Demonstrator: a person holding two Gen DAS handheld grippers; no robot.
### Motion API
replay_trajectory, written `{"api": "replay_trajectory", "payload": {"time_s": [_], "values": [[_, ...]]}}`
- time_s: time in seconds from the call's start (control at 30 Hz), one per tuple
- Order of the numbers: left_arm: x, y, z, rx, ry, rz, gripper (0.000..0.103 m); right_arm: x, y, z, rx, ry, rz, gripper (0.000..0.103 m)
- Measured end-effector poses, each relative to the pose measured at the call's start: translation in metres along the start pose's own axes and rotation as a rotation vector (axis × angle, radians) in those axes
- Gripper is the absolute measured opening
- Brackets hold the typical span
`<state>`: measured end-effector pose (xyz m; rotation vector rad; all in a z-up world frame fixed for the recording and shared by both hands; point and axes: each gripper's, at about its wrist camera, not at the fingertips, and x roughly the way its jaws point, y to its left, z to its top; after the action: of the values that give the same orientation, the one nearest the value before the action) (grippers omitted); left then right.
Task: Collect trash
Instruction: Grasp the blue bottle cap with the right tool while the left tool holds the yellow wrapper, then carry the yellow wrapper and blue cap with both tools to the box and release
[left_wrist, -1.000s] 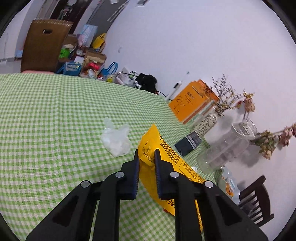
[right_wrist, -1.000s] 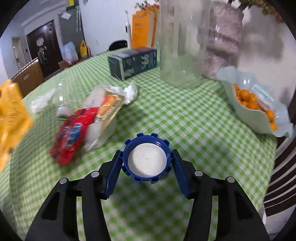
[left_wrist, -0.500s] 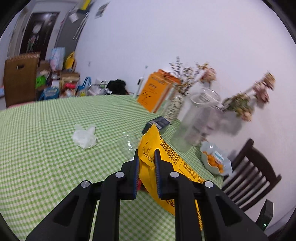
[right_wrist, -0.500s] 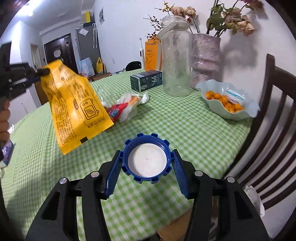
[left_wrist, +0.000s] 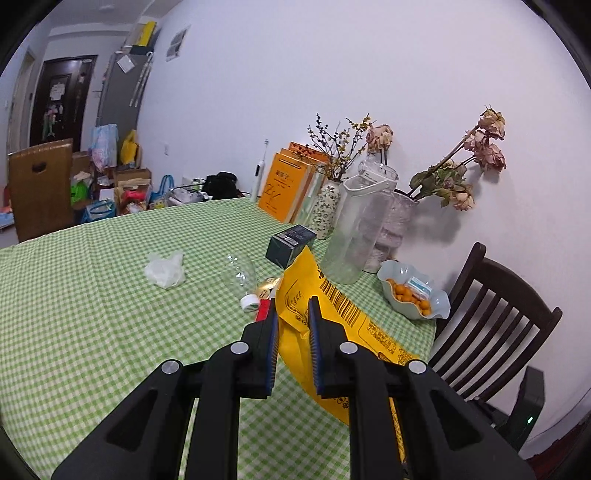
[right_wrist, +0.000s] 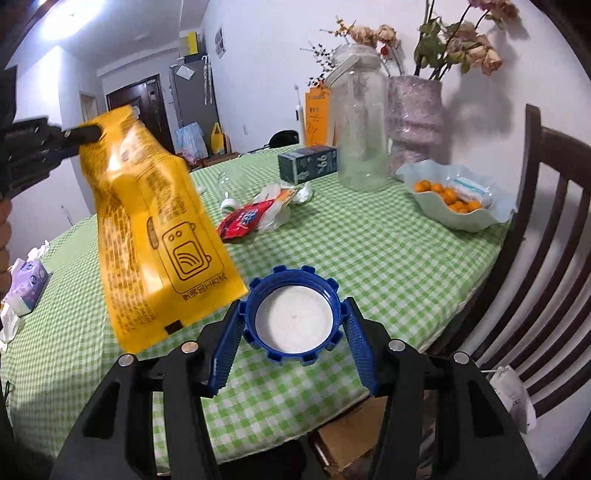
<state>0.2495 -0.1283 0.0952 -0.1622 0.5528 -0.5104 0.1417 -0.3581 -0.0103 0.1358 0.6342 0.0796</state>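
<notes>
My left gripper (left_wrist: 291, 314) is shut on a yellow plastic pouch (left_wrist: 332, 325) and holds it up above the green checked table (left_wrist: 92, 314). The pouch also hangs at the left of the right wrist view (right_wrist: 155, 221), with the left gripper (right_wrist: 74, 134) gripping its top. My right gripper (right_wrist: 291, 314) is shut on a blue ribbed jar lid (right_wrist: 293, 321), held above the table's near edge. On the table lie a red wrapper (right_wrist: 245, 218), a clear wrapper (right_wrist: 277, 206), an empty clear bottle (left_wrist: 242, 277) and a crumpled white tissue (left_wrist: 164, 267).
A tall glass jar (left_wrist: 358, 229), flower vases (left_wrist: 391, 229), a dark carton (left_wrist: 290, 245), orange books (left_wrist: 288, 188) and a bowl of oranges (left_wrist: 413, 295) stand at the table's far side. A dark chair (left_wrist: 491, 325) stands beside it. A tissue pack (right_wrist: 27, 284) lies at the left.
Both grippers have risen and pulled back from the table, each still holding its item. The left gripper has turned right, so the jar, bowl and chair now show.
</notes>
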Motion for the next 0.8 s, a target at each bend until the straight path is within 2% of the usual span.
{"api": "replay_trajectory", "payload": {"time_s": [0.23, 0.4, 0.53, 0.73, 0.8], "values": [[-0.002, -0.014, -0.018, -0.019, 0.015, -0.02, 0.012, -0.029, -0.028, -0.003, 0.027, -0.037, -0.076, 0.053], [0.005, -0.057, -0.034, 0.075, 0.018, -0.076, 0.012, -0.06, -0.065, -0.016, 0.048, -0.037, -0.162, 0.053], [0.015, -0.097, -0.05, 0.121, 0.042, -0.149, 0.012, -0.076, -0.106, -0.042, 0.059, 0.053, -0.253, 0.053], [0.033, -0.164, -0.099, 0.182, 0.013, -0.262, 0.012, -0.1, -0.15, -0.086, 0.08, 0.176, -0.356, 0.053], [0.041, -0.183, -0.118, 0.237, 0.022, -0.239, 0.012, -0.108, -0.163, -0.1, 0.094, 0.209, -0.399, 0.053]]}}
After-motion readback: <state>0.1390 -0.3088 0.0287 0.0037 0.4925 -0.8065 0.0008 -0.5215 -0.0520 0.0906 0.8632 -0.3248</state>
